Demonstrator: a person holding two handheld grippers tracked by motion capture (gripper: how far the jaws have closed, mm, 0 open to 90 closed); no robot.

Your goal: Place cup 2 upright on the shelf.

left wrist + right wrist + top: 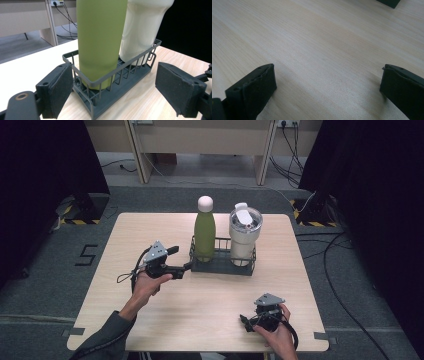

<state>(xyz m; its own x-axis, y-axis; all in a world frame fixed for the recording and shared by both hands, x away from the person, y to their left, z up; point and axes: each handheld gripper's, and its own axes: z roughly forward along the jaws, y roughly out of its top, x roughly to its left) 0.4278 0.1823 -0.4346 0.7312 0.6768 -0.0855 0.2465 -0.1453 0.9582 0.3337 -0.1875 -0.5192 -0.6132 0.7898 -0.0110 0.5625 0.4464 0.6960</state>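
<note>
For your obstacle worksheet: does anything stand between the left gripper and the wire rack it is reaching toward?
Nothing visible does. The left gripper is open, facing the near end of the dark wire rack, with bare table between. The green bottle and the cream tumbler stand inside the rack, behind its end wall.

Dark wire rack (120,75) mid-table; green bottle (100,37) and cream tumbler (142,27) upright inside, side by side.

Green bottle (204,236) with white cap, cream tumbler (244,234), dark grey rack (222,265)
</note>
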